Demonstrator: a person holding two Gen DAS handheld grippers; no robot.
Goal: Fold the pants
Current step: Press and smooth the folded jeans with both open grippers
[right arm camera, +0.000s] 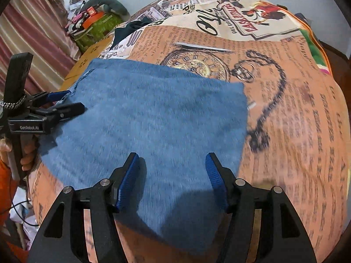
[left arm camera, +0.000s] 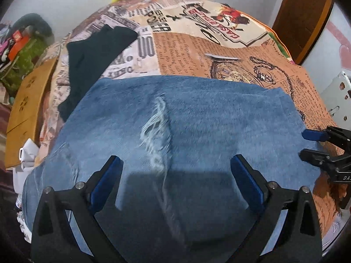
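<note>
Blue jeans (left arm camera: pixel 197 127) with a frayed rip (left arm camera: pixel 156 131) lie folded flat on a bed with a newspaper-print cover (left arm camera: pixel 219 50). They also show in the right wrist view (right arm camera: pixel 153 114). My left gripper (left arm camera: pixel 175 168) is open and empty, hovering over the jeans near the rip. It shows at the left of the right wrist view (right arm camera: pixel 76 100), over the jeans' left edge. My right gripper (right arm camera: pixel 172 166) is open and empty above the jeans' near right part. It shows at the right edge of the left wrist view (left arm camera: pixel 302 144).
A dark garment (left arm camera: pixel 92 54) lies on the bed behind the jeans to the left. A brown cardboard box (left arm camera: pixel 28 100) sits at the bed's left side. Clutter on a green item (right arm camera: pixel 94 26) stands by the far wall. A wooden door (left arm camera: pixel 302 17) is at the right.
</note>
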